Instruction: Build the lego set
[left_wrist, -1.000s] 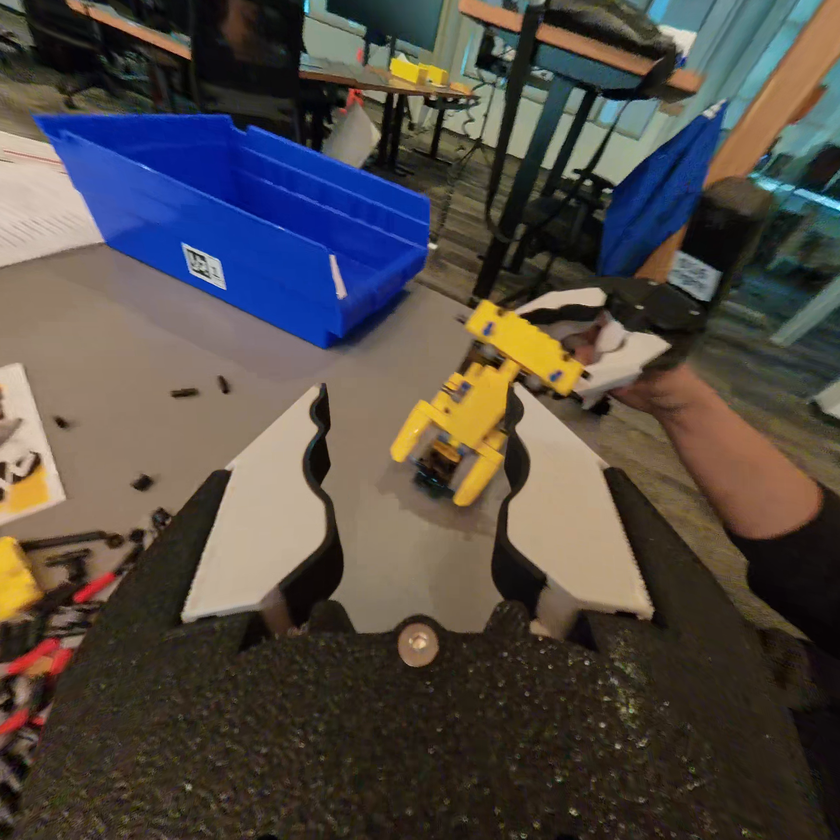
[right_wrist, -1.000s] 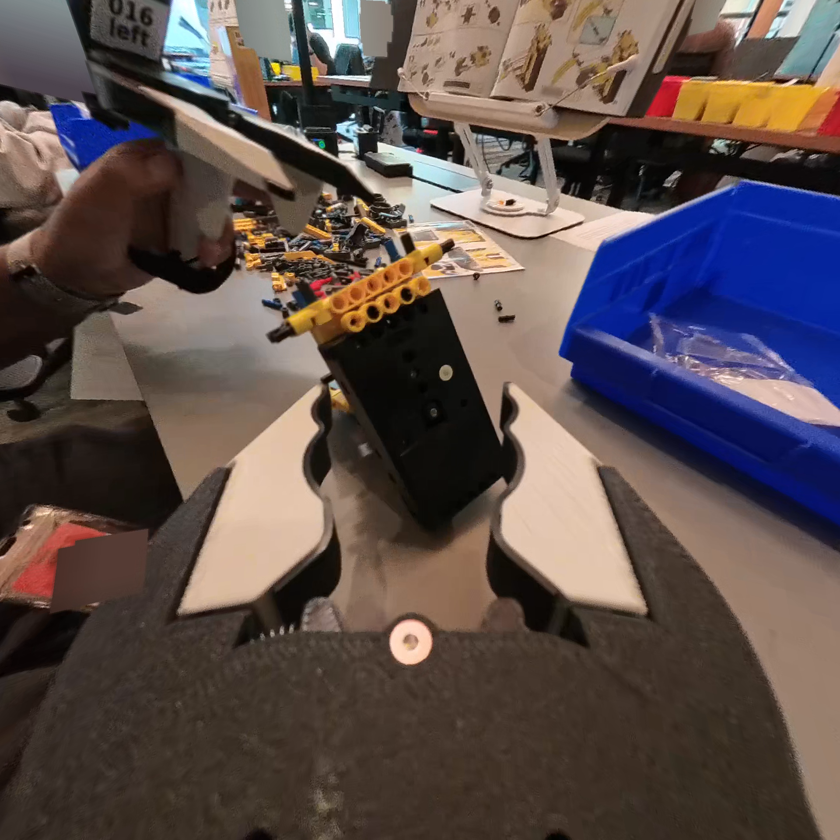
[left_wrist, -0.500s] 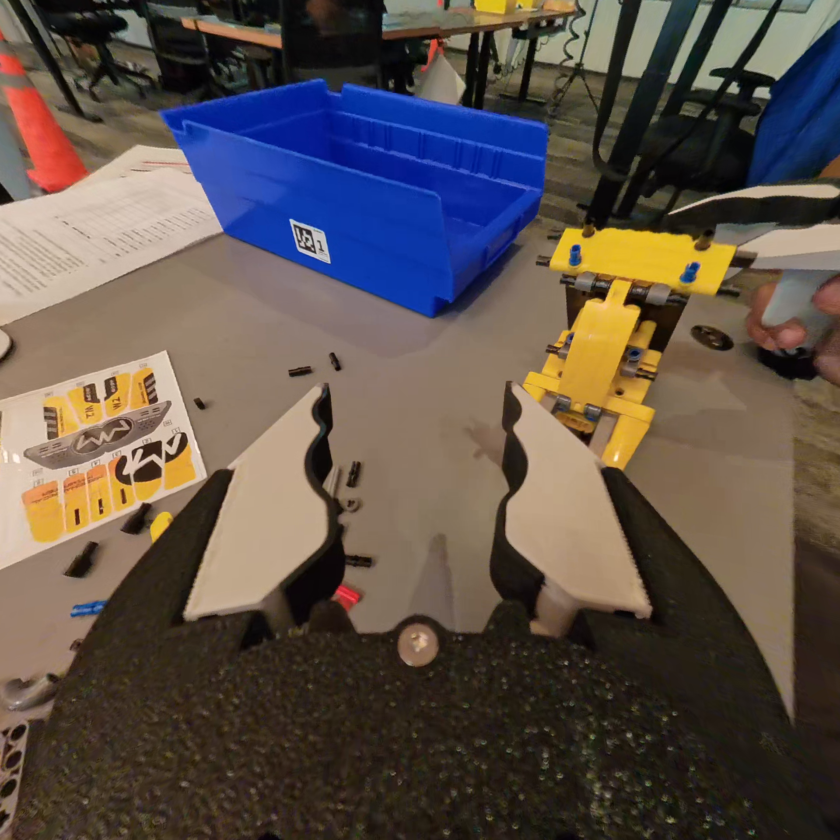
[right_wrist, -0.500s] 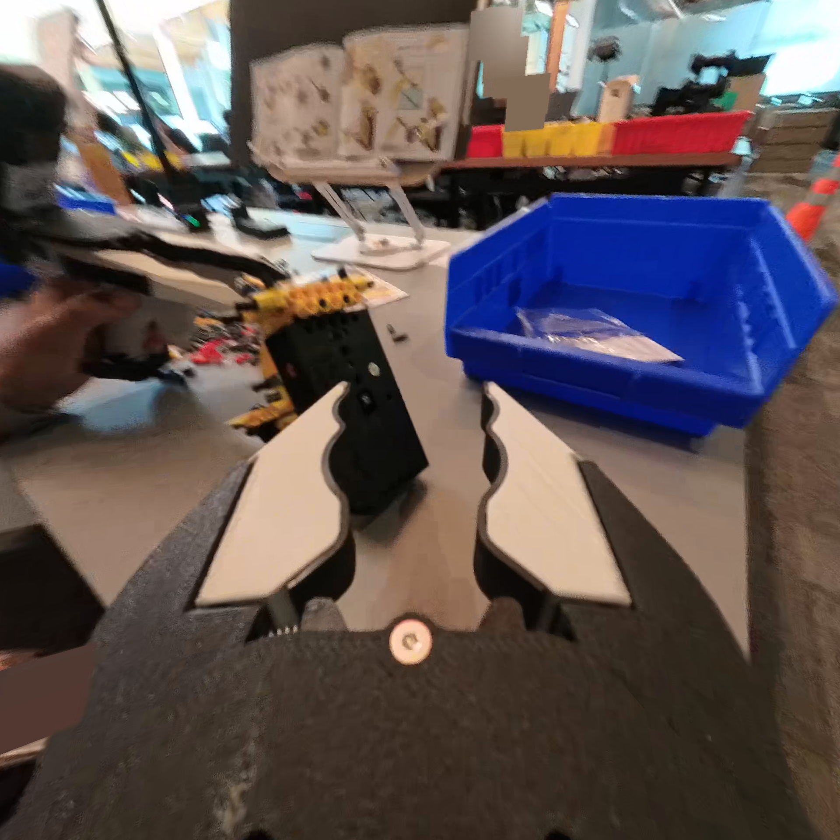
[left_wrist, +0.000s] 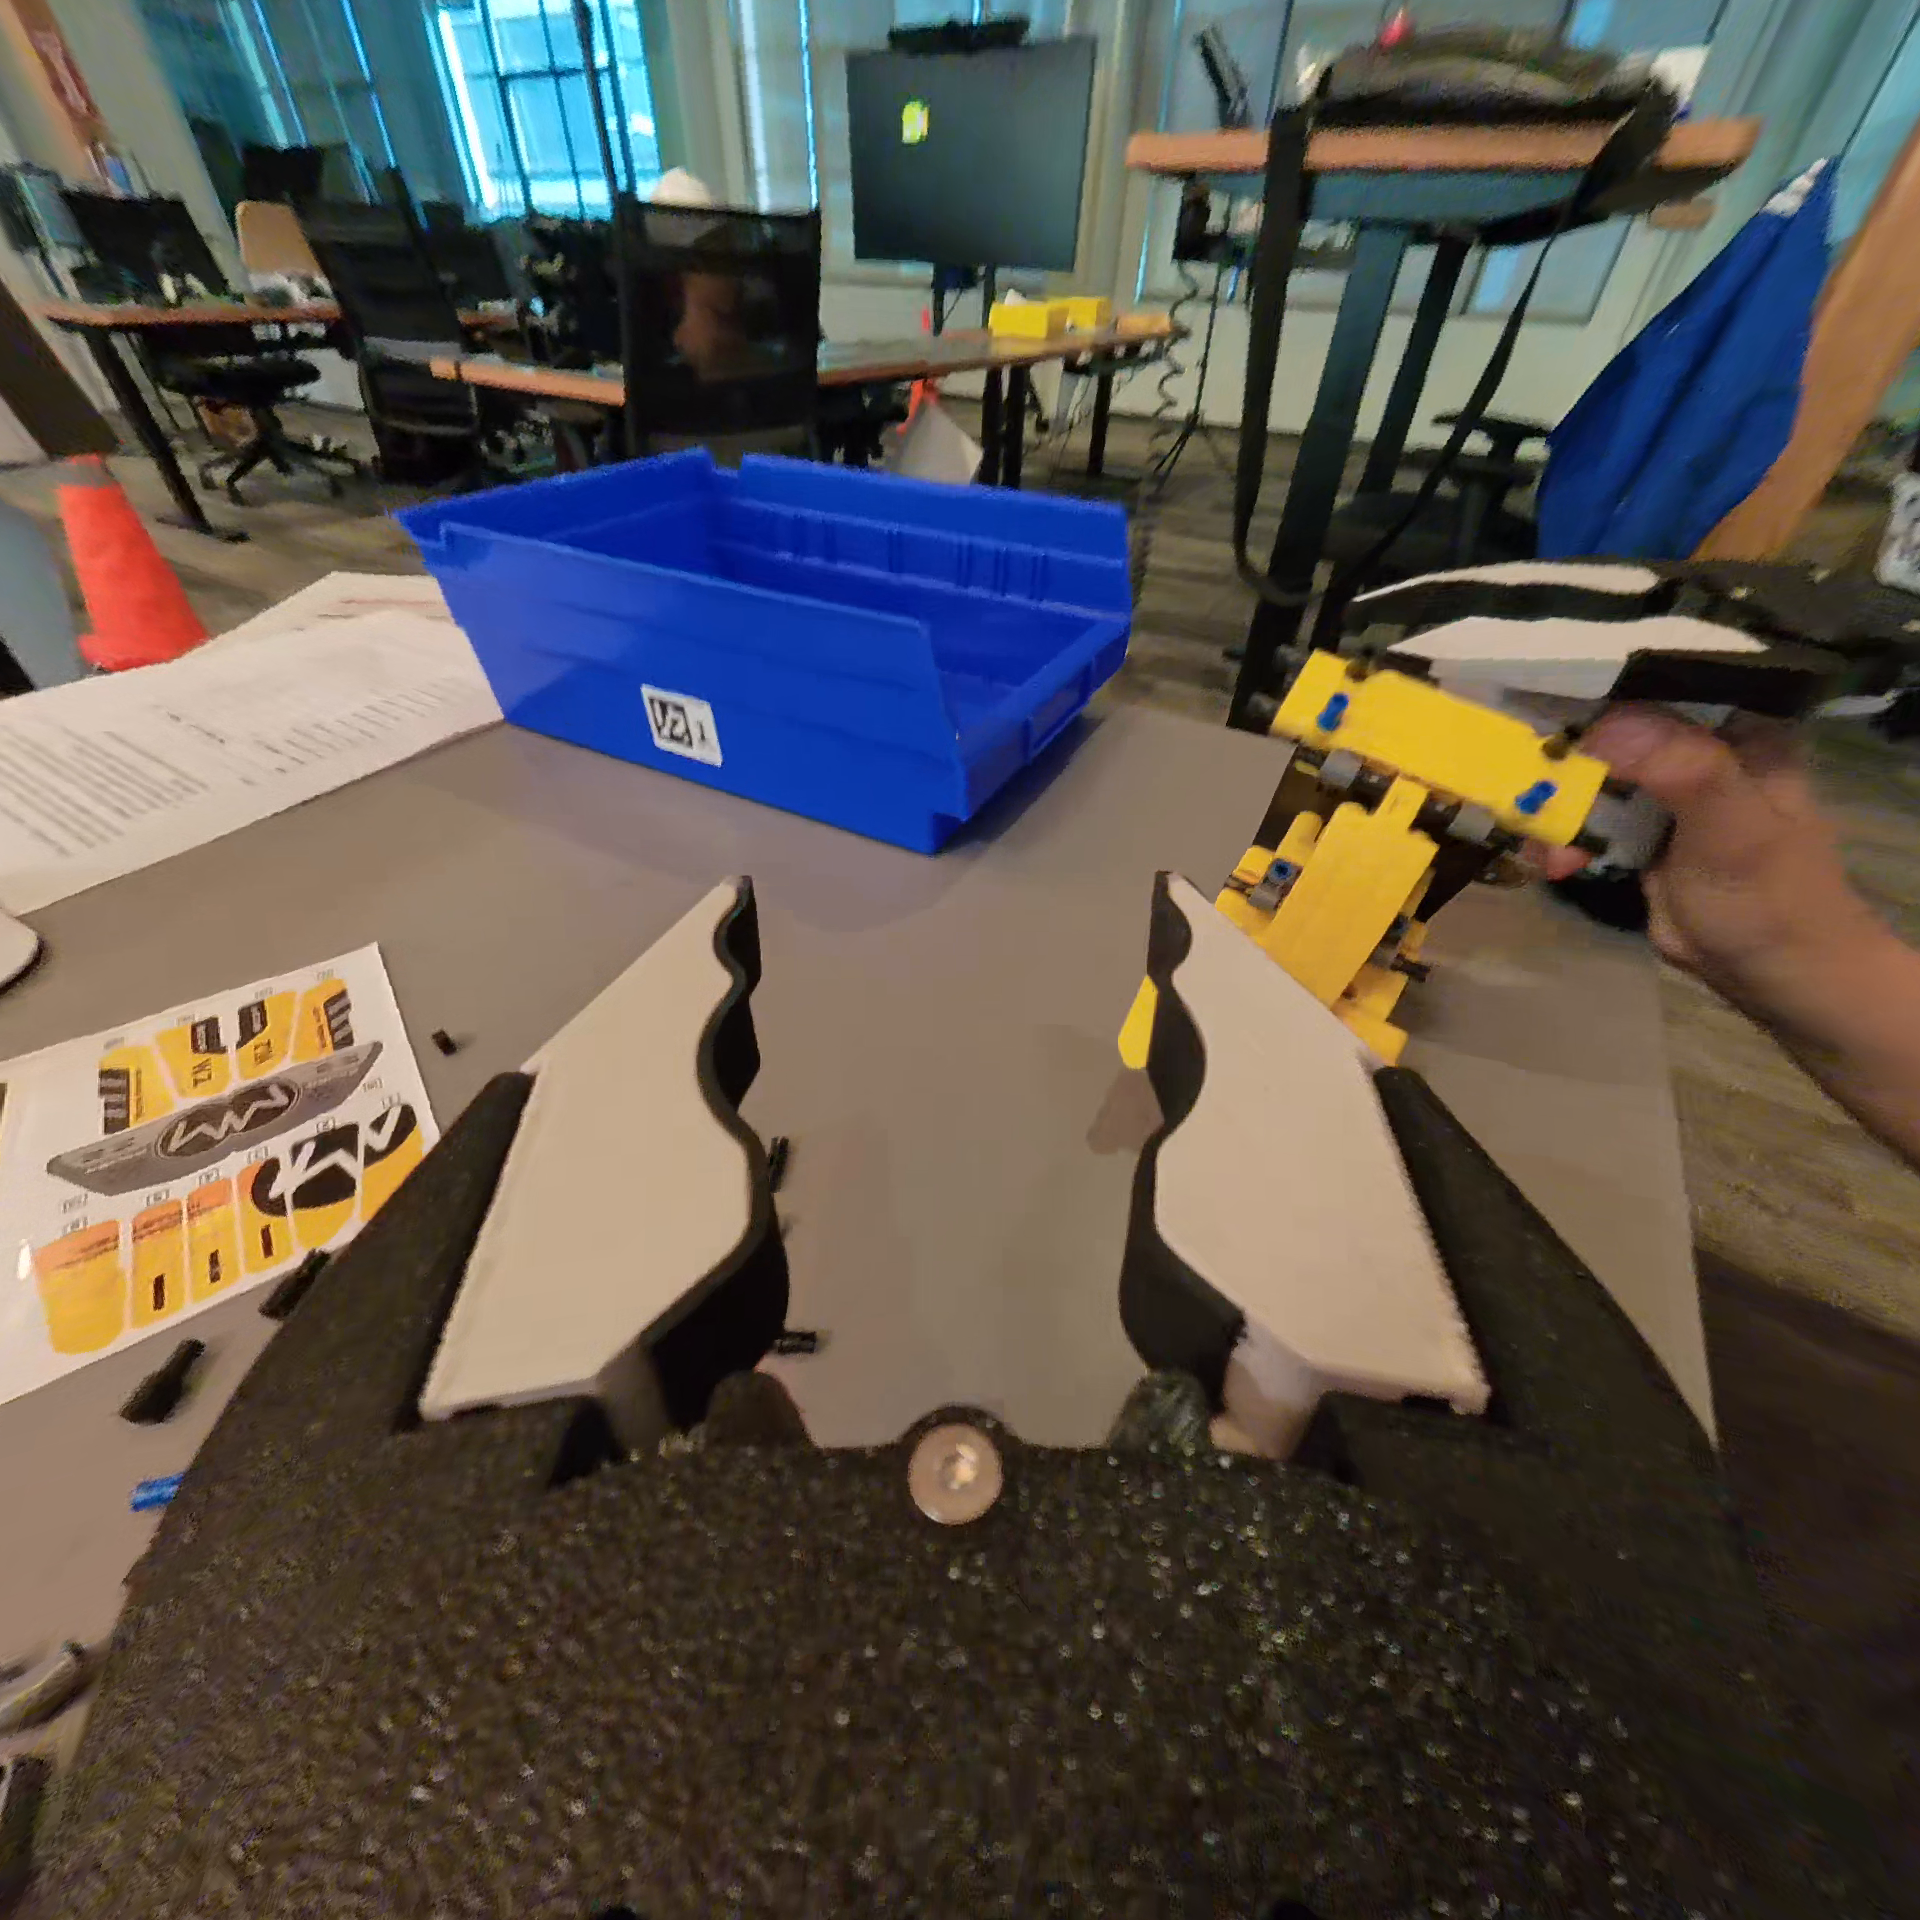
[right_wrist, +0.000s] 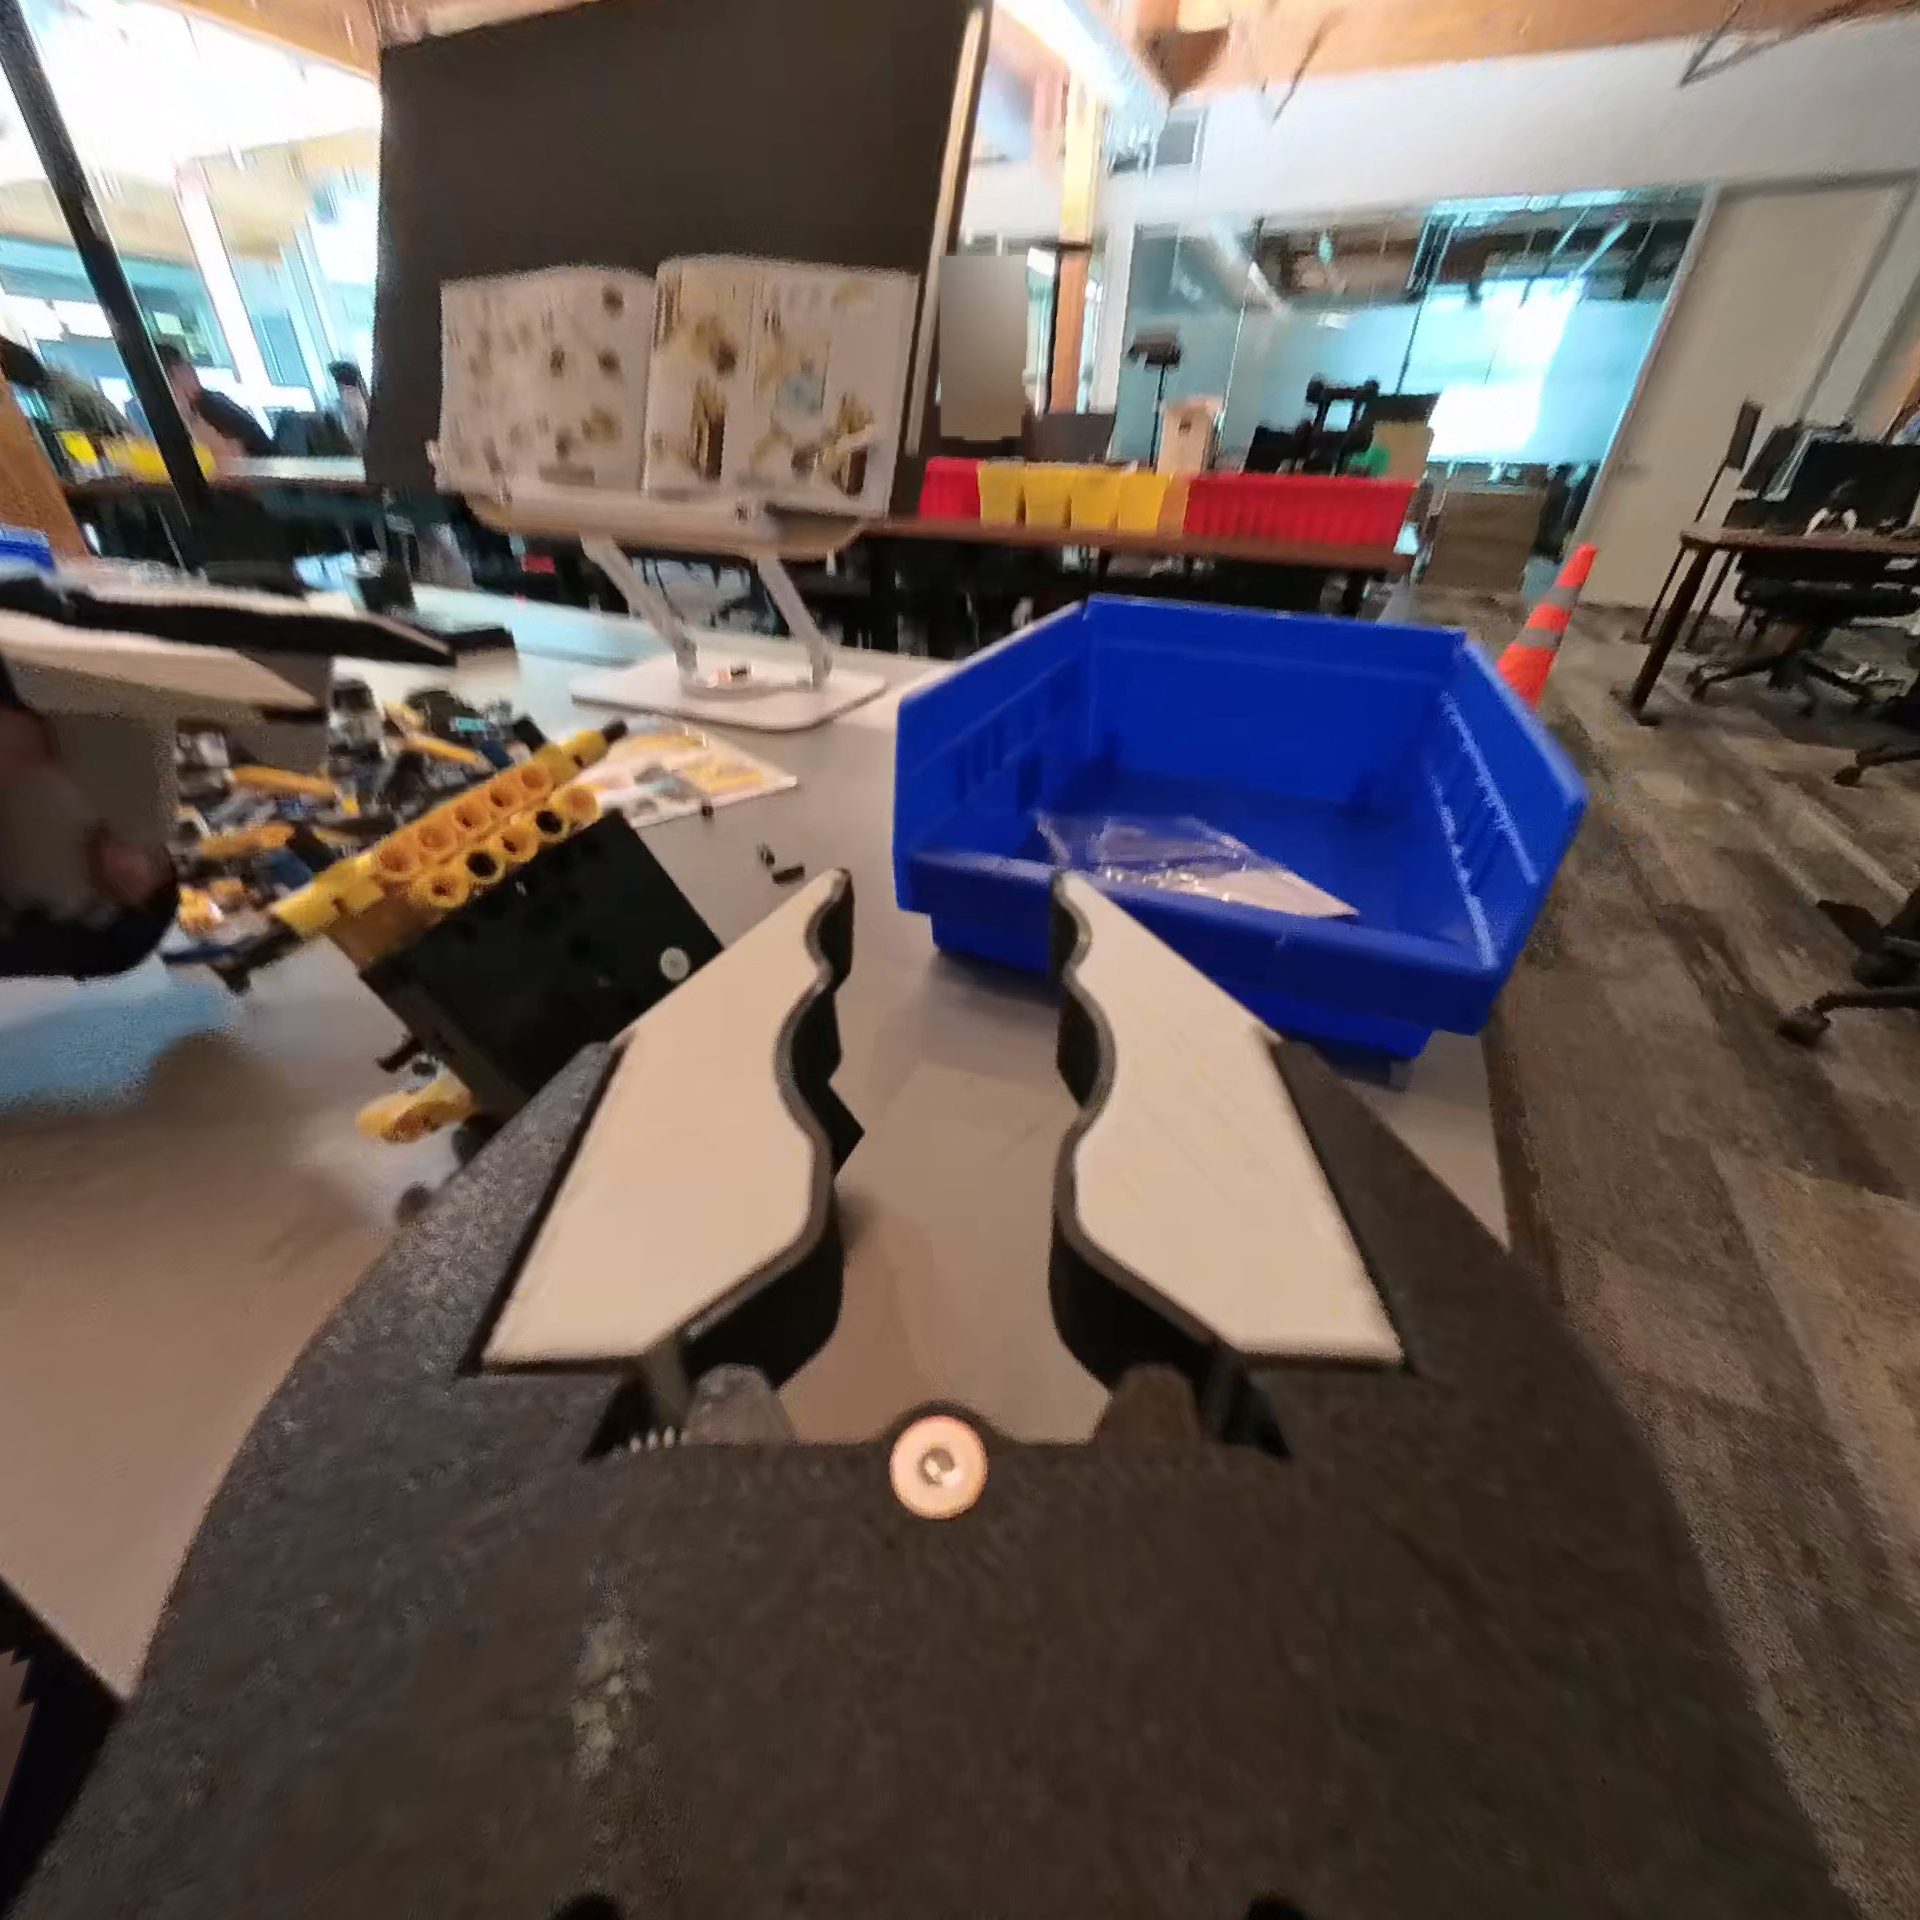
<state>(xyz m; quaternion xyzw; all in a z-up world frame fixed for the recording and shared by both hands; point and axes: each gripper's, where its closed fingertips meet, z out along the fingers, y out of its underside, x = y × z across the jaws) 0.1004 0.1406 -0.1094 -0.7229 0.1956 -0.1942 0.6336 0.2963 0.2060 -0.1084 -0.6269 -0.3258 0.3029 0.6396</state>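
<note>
Fingers (left_wrist: 623, 1174) spread, knobby yellow-black brick model (left_wrist: 1382, 831) beside

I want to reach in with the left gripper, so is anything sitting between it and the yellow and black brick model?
Nothing visible stands between them. The open left gripper has the yellow and black brick model just beyond its right finger, partly hidden by it, with only bare grey table between its fingers.

Open office: grey carpet floor (right_wrist: 1714, 1039), wooden desks (left_wrist: 540, 379) with black chairs (left_wrist: 405, 343), dark monitor (left_wrist: 971, 151), bright windows (left_wrist: 540, 94), orange traffic cone (right_wrist: 1543, 629).
</note>
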